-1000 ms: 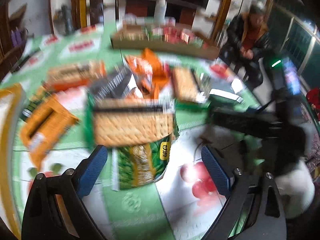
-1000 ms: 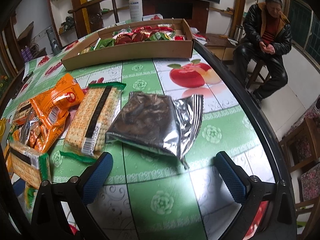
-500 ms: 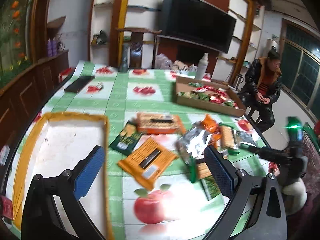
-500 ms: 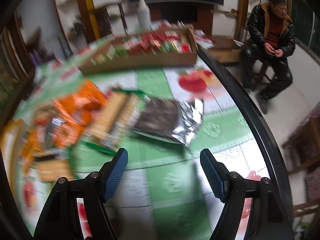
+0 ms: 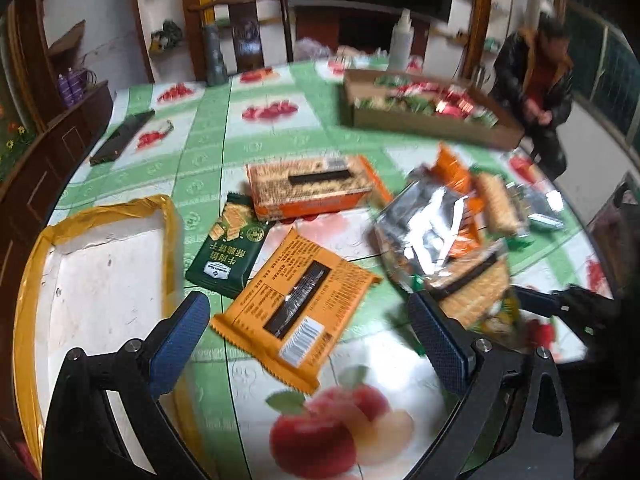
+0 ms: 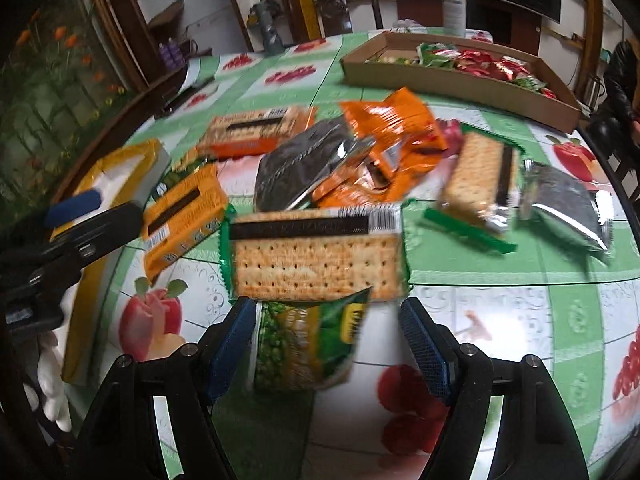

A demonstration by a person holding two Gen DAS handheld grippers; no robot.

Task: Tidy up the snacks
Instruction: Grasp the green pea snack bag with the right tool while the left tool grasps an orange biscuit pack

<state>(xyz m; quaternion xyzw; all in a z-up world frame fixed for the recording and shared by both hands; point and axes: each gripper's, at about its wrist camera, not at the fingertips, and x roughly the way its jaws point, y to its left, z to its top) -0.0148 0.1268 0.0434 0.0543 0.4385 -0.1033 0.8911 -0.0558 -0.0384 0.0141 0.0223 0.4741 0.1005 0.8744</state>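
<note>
Snack packs lie scattered on a fruit-print table. My left gripper is open and empty over an orange cracker pack. A dark green pack, an orange box and a silver pack lie beyond it. My right gripper is open, its pads either side of a green pea snack bag that lies partly under a cracker pack. More orange bags, another cracker pack and a silver pack lie farther off.
A white tray with a yellow rim stands at the left. A cardboard tray of small snacks stands at the back. A person sits beyond the table. A dark flat object lies at the far left. A bottle stands behind the cardboard tray.
Both views have swung. The left gripper dropped toward the orange cracker pack. The right gripper moved left from the silver pack to the green pea bag and cracker pack.
</note>
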